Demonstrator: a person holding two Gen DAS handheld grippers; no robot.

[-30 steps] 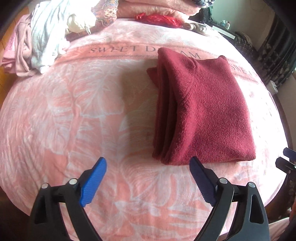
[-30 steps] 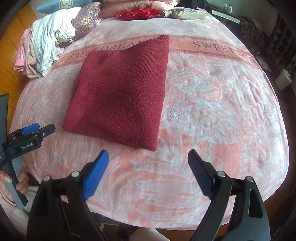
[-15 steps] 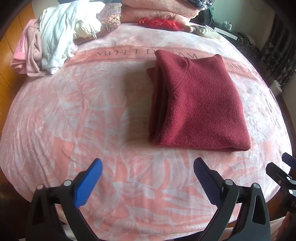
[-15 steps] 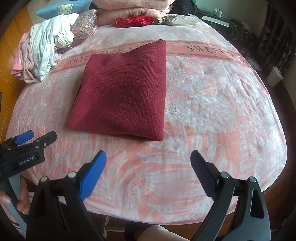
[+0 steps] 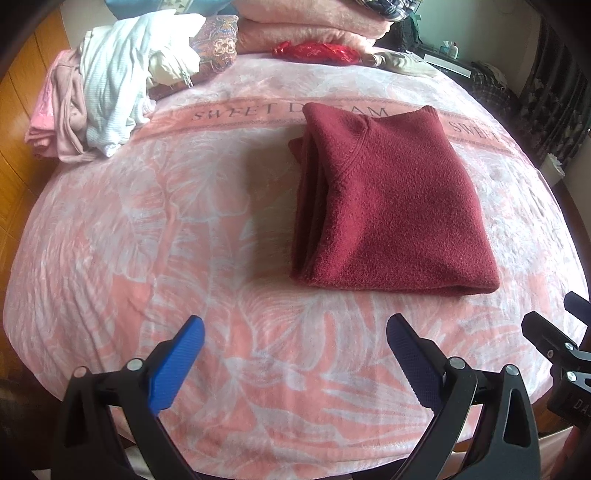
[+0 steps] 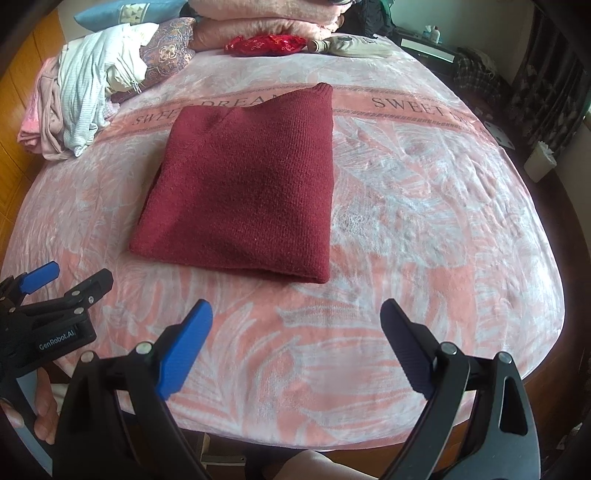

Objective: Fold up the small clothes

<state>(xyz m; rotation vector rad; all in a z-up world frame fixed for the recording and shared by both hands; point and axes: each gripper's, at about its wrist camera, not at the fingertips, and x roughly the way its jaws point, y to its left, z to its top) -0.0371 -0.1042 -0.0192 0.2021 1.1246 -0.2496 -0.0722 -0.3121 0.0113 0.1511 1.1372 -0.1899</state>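
Note:
A dark red knitted sweater (image 5: 388,206) lies folded into a thick rectangle on the pink floral blanket (image 5: 155,229); it also shows in the right wrist view (image 6: 247,192). My left gripper (image 5: 295,332) is open and empty, held back near the bed's front edge, short of the sweater. My right gripper (image 6: 297,317) is open and empty, also near the front edge, in front of the sweater's near right corner. The left gripper shows at the left edge of the right wrist view (image 6: 62,284).
A heap of unfolded white and pink clothes (image 5: 107,92) lies at the far left of the bed. Folded pink blankets (image 5: 310,26), a patterned cushion (image 5: 214,48) and a red cloth (image 5: 317,51) sit at the back. A dark cabinet (image 6: 546,74) stands to the right.
Both grippers have drawn back and up from the sweater toward the bed's front edge. The sweater lies still and looks farther away. Both stay open.

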